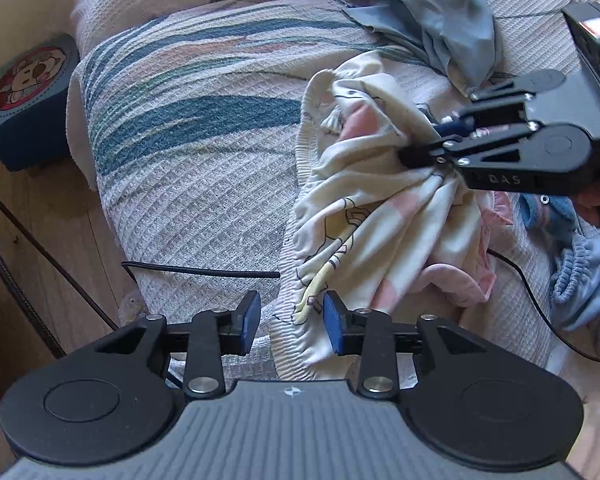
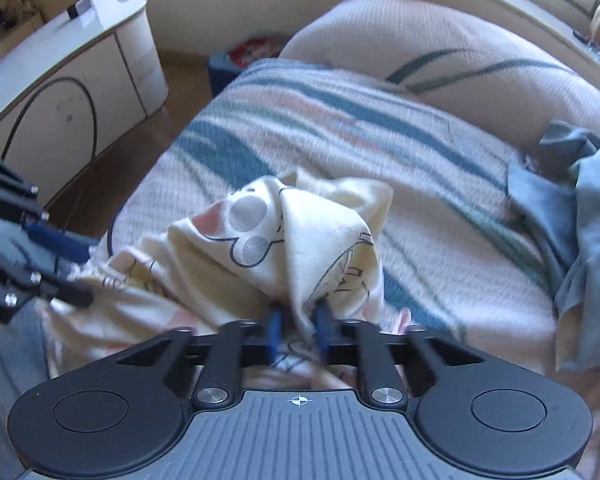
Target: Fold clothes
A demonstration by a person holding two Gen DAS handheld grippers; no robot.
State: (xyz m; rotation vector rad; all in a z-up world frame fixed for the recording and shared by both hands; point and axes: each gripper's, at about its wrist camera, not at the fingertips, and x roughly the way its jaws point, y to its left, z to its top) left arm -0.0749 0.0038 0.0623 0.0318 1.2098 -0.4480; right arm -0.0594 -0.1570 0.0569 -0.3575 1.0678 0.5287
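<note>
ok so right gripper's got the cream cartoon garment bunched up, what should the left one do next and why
Probably close the left gripper on the ribbed hem lying between its open fingers. The right gripper pinches the cream garment lifted and bunched; a second grip would let it be spread.

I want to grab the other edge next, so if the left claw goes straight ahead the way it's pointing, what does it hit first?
Most likely the cream printed garment: its ribbed edge already lies between the open left claw fingers. Depth is unclear, so the bedspread beneath could come first.

Blue garment (image 1: pixel 584 276) cut off, frame edge
</note>
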